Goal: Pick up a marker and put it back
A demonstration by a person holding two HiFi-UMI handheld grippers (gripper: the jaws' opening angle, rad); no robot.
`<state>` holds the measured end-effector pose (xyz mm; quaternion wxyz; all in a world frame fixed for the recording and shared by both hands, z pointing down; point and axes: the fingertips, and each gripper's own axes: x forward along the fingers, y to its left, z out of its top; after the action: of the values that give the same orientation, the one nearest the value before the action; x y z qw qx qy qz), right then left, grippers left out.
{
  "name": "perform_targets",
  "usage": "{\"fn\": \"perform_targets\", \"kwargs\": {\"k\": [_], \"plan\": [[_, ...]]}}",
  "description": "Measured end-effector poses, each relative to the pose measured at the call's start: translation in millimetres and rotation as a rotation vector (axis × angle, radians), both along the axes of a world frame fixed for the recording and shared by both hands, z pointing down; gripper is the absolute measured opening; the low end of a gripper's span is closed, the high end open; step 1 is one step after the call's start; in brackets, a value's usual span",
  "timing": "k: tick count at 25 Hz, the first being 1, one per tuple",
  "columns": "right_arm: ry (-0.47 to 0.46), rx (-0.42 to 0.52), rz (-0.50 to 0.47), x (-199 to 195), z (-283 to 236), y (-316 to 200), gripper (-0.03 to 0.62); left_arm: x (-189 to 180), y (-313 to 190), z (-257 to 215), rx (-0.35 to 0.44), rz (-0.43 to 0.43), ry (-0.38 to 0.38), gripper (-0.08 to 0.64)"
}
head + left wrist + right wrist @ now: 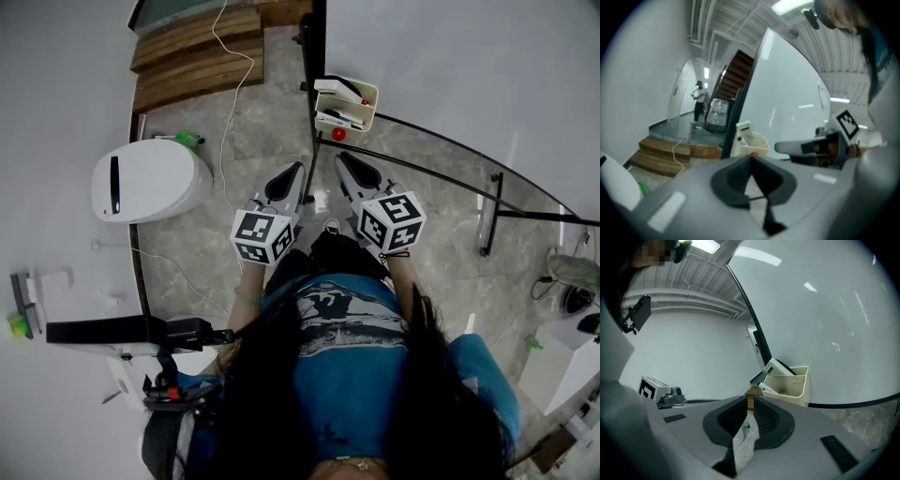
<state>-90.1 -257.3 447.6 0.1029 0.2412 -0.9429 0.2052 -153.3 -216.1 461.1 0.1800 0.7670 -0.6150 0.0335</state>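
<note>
A cream tray (364, 119) hangs on the whiteboard's lower edge and holds a marker (341, 118) and a white eraser (339, 88). In the right gripper view the tray (800, 391) is just ahead, with the marker (768, 389) lying in it. My left gripper (299, 168) and right gripper (341, 158) are side by side in front of me, both pointing at the tray and short of it. Both are shut with nothing held. In the left gripper view the left gripper's (751, 158) jaws meet at the tip, with the tray (757, 143) beyond them.
A red magnet (338, 134) sits just below the tray. A white rounded machine (150, 180) stands at the left, with wooden steps (195, 56) and a white cable (225, 103) behind it. The board's black stand foot (487, 216) is on the floor at right. A person (698, 101) stands far off.
</note>
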Motion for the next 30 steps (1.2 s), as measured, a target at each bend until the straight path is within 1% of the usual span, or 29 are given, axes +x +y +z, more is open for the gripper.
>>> {"fn": "perform_targets", "kwargs": {"k": [4, 11, 16, 20, 21, 23, 26, 30], "plan": [[0.010, 0.013, -0.015, -5, 2, -18, 0.041, -7, -17, 6, -0.019, -0.015, -0.004, 0.002], [0.028, 0.036, -0.022, -8, 2, -28, 0.041, -10, -33, 8, -0.036, 0.001, -0.008, 0.002], [0.062, 0.072, -0.006, -18, 0, -36, 0.041, -17, -45, 8, -0.044, 0.052, -0.013, 0.002], [0.112, 0.097, 0.034, -34, 1, -46, 0.043, -34, -58, 8, -0.048, 0.101, -0.015, 0.002], [0.125, 0.107, 0.039, -37, 2, -47, 0.047, -38, -60, 8, -0.046, 0.109, -0.016, 0.002], [0.158, 0.132, 0.048, -39, 3, -46, 0.098, -41, -63, 7, -0.042, 0.127, -0.022, 0.002], [0.221, 0.167, 0.078, -48, 3, -52, 0.141, -51, -71, 3, -0.036, 0.165, -0.022, 0.002], [0.308, 0.199, 0.102, -69, 6, -64, 0.161, -69, -85, 0, -0.028, 0.212, -0.012, 0.002]]}}
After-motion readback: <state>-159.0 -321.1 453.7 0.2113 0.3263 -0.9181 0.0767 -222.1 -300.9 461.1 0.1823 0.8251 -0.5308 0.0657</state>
